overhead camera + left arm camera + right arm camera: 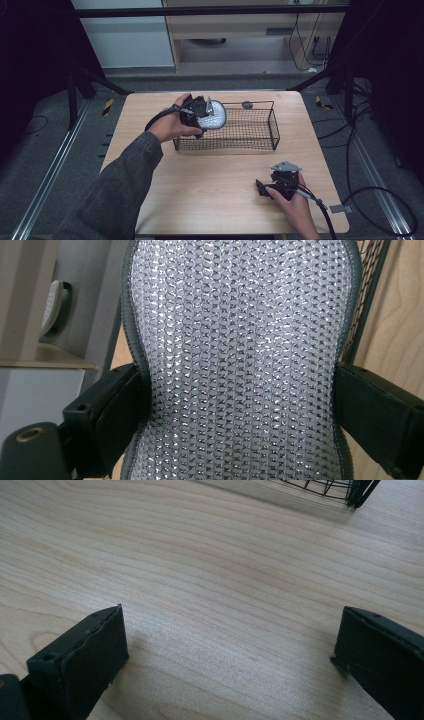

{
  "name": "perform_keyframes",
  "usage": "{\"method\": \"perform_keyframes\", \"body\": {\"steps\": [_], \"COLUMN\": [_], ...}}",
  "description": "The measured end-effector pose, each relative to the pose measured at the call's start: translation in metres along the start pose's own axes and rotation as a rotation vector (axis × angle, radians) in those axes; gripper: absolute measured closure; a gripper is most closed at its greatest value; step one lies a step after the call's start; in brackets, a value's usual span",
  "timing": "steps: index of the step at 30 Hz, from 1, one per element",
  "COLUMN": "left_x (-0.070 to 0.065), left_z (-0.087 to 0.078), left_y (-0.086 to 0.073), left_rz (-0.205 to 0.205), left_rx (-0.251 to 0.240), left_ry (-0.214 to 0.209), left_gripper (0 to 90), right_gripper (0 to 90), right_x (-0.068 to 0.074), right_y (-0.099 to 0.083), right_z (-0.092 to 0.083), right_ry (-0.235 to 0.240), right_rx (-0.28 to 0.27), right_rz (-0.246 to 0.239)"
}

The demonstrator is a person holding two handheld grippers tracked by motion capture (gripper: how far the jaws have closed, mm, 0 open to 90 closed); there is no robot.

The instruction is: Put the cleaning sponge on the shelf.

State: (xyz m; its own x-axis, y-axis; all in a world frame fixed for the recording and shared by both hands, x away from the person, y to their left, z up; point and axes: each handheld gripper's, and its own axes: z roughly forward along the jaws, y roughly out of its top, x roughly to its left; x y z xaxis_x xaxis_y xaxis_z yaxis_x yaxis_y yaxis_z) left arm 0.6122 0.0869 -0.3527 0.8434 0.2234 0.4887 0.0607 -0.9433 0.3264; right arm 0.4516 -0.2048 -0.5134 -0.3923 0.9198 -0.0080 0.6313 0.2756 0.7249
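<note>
Right now we've got the left gripper [202, 114] clamped on the silver mesh pad [212, 116], jaws pinching its narrow waist, held over the left end of the wire basket [272, 131]. To do this well, we lower w/ the pad clear of the rim, let it sit on the basket floor, then let go. Right gripper [265, 189] rests on the table [210, 200] near the front edge, jaws spread wide, nothing btwn them.

Both grippers are black — the right gripper [263, 189] carries a grey three-cornered plate [286, 166] and a cable [322, 210]; the left sleeve [117, 187] is dark grey.
</note>
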Motion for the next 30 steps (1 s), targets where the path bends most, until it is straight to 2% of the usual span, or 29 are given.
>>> {"method": "perform_keyframes", "body": {"steps": [11,24,30], "left_x": [0.003,0.007,0.004], "left_z": [0.009,0.019,0.023], "left_y": [0.004,0.003,0.004], "left_rz": [0.018,0.012,0.019], "left_rx": [0.001,0.011,0.013], "left_ry": [0.001,-0.009,-0.011], "left_gripper": [7.8,7.7,7.6], "right_gripper": [0.8,0.8,0.8], "right_x": [0.000,0.000,0.000], "right_y": [0.000,0.000,0.000], "right_z": [0.000,0.000,0.000], "right_ry": [0.000,0.000,-0.001], "right_rx": [0.000,0.000,0.002], "right_rz": [0.000,-0.002,0.001]}}
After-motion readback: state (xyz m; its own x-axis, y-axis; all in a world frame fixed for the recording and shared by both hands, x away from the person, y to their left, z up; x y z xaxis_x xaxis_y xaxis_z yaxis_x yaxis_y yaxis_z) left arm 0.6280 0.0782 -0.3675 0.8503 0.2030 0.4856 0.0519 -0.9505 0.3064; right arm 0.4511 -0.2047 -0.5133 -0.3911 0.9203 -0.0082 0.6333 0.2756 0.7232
